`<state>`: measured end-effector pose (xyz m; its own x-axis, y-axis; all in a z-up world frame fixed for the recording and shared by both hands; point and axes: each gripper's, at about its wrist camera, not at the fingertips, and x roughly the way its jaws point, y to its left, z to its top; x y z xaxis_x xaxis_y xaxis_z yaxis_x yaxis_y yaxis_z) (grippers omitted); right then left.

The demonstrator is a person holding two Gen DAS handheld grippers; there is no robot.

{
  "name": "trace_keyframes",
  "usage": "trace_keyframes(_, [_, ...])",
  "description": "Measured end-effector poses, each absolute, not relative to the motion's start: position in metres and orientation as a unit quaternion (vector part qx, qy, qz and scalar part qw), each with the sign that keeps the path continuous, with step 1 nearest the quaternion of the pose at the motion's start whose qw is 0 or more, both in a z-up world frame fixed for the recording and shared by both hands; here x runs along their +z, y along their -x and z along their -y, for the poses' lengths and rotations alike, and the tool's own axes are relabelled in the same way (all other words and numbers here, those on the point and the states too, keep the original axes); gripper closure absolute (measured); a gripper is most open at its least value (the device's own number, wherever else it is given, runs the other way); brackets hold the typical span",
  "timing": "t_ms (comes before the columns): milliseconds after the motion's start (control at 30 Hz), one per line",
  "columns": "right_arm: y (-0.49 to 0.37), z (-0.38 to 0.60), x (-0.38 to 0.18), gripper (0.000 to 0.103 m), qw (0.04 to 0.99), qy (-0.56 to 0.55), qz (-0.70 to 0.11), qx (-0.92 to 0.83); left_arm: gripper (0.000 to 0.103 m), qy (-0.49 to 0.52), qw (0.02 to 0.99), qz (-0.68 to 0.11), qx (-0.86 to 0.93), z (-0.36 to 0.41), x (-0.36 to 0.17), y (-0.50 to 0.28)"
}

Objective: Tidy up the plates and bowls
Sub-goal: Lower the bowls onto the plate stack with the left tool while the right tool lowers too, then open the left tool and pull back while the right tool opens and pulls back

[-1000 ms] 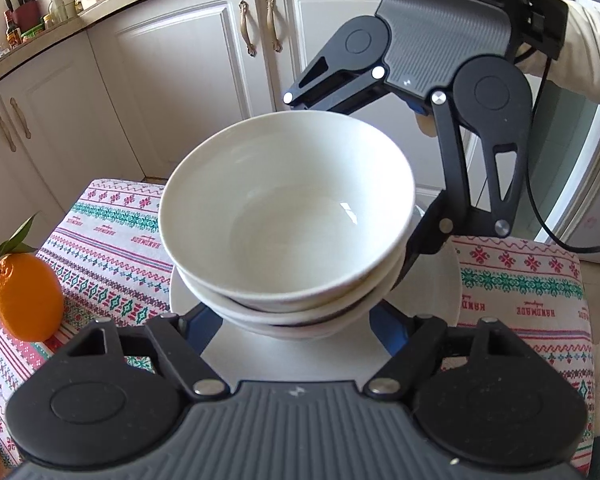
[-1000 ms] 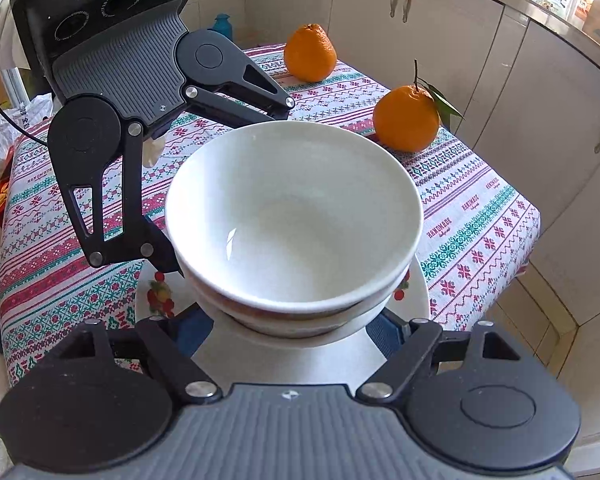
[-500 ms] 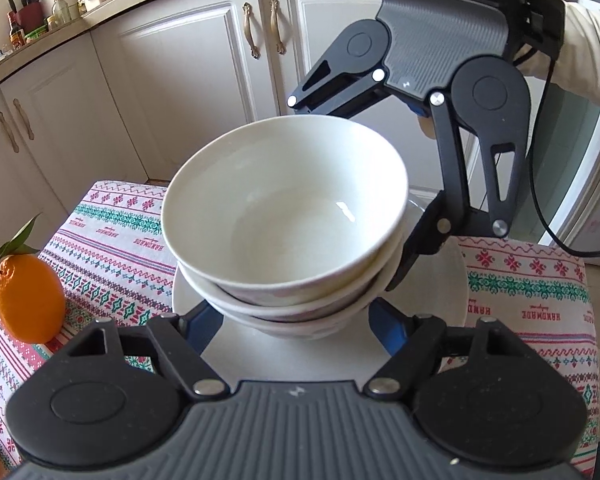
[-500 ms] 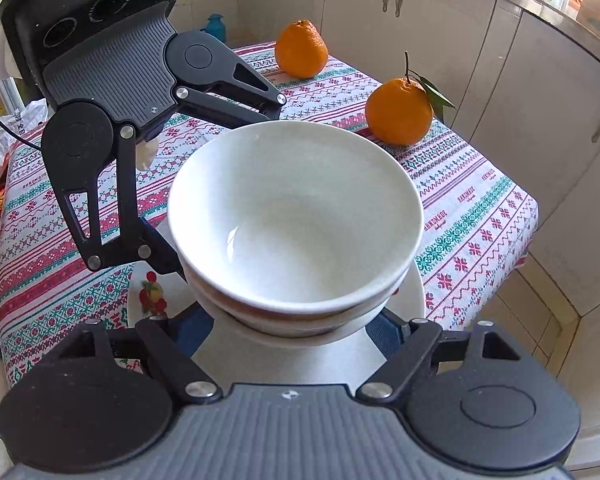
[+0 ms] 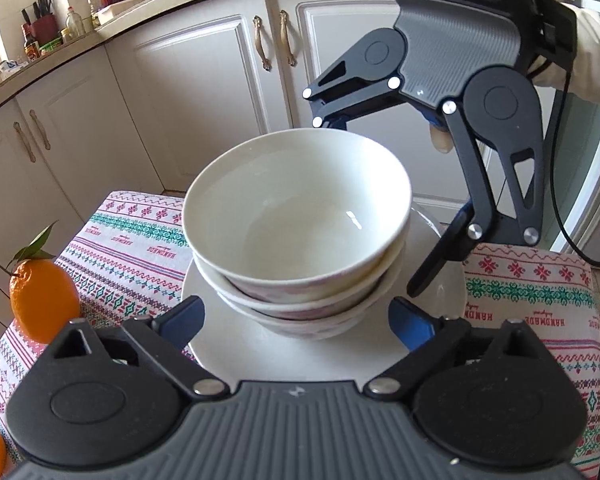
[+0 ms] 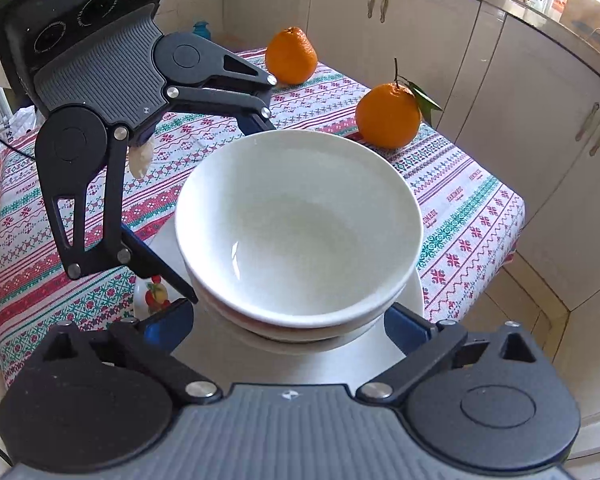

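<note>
**Both tongs opening around the bowl stack**

Left wrist view: the left tongs (image 5: 296,316) are opening, blue pads on either side of the bowl stack (image 5: 300,240), not pressing it. The stack is white bowls nested one in another, approx. three, standing on a white plate (image 5: 284,352). The plate lies on the table, which has a patterned tablecloth (image 5: 132,240). The right tongs (image 5: 364,204) come from the opposite side, jaws wide, one finger behind the far rim and one beside the stack w/o clear contact. An orange with a leaf (image 5: 44,300) stands at the left edge of the table. White cupboards (image 5: 204,92) are behind.

Right wrist view: the right tongs (image 6: 288,320) are opening too, pads apart on both sides of the stack's base, the stack (image 6: 300,232) between them. Left tongs (image 6: 220,208) reach from the far left, jaws spread around the stack. Two oranges (image 6: 388,116) are on the cloth beyond the bowls, well apart from the plate (image 6: 414,292).
</note>
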<state>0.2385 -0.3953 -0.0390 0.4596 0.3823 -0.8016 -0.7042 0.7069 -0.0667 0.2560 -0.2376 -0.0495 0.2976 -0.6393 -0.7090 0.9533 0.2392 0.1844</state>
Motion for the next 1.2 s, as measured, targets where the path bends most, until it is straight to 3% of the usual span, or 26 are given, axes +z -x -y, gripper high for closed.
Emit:
trace_keyframes(167, [-0.227,0.394,-0.032,0.0,0.846,0.202,-0.399,0.291,0.003,-0.314,0.783,-0.228,-0.487,0.22,-0.041,-0.241])
trace_keyframes(467, [-0.187,0.375,-0.017,0.0,0.893,0.159,-0.397,0.14,0.001,-0.225,0.866,-0.211,-0.393,0.176,-0.018,-0.202])
trace_keyframes(800, [-0.12,0.34,-0.02,0.0,0.914,-0.004,-0.391,-0.11,0.001,-0.073,0.919,-0.292,-0.255,0.142,-0.025,-0.159])
trace_keyframes(1200, [-0.041,0.295,0.017,0.0,0.924,-0.04,-0.341,-0.167,0.001,-0.072,0.938,-0.279,-0.192,0.118,0.013,-0.099])
